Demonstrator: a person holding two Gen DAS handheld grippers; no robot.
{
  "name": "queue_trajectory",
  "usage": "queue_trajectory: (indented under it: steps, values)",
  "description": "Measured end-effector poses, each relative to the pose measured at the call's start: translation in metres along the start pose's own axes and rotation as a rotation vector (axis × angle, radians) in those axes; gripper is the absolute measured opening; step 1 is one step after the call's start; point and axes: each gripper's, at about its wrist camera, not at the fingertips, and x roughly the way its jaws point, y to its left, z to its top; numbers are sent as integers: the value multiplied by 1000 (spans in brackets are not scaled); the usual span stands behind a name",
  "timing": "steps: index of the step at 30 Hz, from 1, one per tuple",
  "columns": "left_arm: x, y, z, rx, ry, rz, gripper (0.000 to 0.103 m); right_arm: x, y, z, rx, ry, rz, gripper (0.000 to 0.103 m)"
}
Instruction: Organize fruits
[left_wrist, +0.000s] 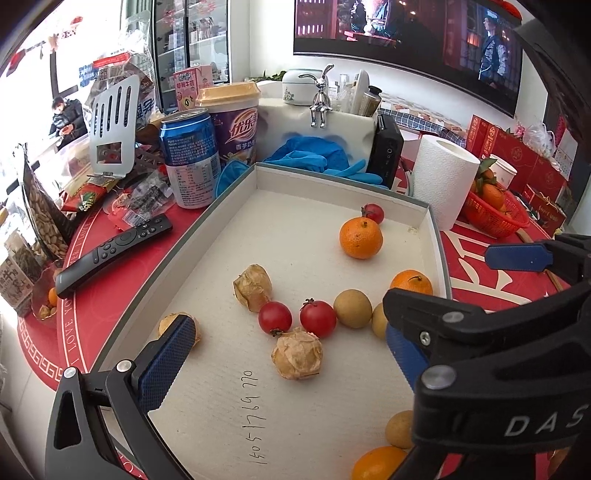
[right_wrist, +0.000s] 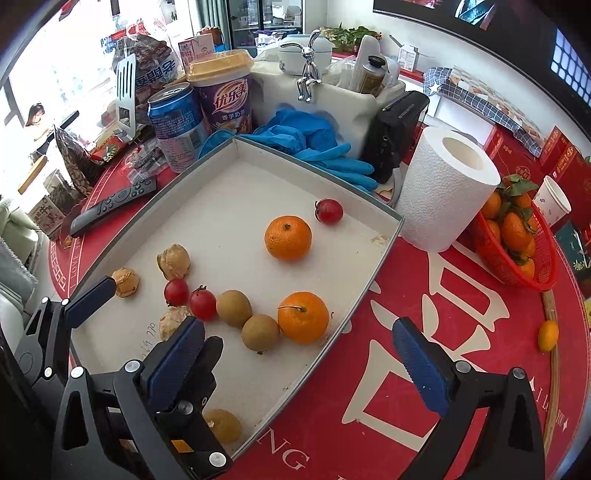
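- A shallow white tray (right_wrist: 384, 236) sits on the red-covered bench (right_wrist: 461, 332), loose fruit scattered over its floor.
- The left tool (left_wrist: 291, 354) hangs over the tray's near end with its blue-padded fingers (left_wrist: 168, 363) spread wide, gripping nothing; a husked physalis (left_wrist: 297, 354) lies between them.
- The right tool (right_wrist: 299, 362) is also spread wide and empty, straddling the tray's near right rim: 1 finger over the tray, the other over the bench.
- 2 cherry tomatoes (right_wrist: 202, 303) lie side by side mid-tray, touching a row of 2 brown longans (right_wrist: 233, 308) that ends against a mandarin (right_wrist: 303, 322) beside the right wall.
- A second mandarin (right_wrist: 288, 238) rests toward the far end, a third cherry tomato (right_wrist: 329, 211) just beyond it.
- 2 more physalis (right_wrist: 173, 261) lie toward the left wall, and another longan (right_wrist: 223, 425) sits in the near corner.
- Behind the tray stand a blue drink can (right_wrist: 177, 125), a purple milk tea cup (right_wrist: 227, 99) and a heap of blue gloves (right_wrist: 306, 136); a paper towel roll (right_wrist: 443, 188) stands at its far right corner.
- A red basket (right_wrist: 517, 273) of leafy mandarins sits to the right, a TV remote (left_wrist: 110, 254) to the left.
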Motion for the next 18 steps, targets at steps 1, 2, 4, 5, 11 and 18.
queue_trajectory:
  steps: [1,2,4,5,11,18]
  values:
    - [0,0,0,0,0,-1,103,0,0,0,-2,-1,-2,102]
    - [0,0,0,0,0,-1,103,-1,0,0,-3,-2,-4,102]
    - [0,0,0,1,-1,2,103,-1,1,0,-4,-3,-5,102]
    - [0,0,0,1,-1,4,103,-1,1,0,-4,-3,-5,102]
    - [0,-1,0,3,-1,6,103,-1,0,0,-2,-2,-4,102]
    - [-1,-2,-1,12,-14,15,103,-1,0,0,0,-4,-2,102]
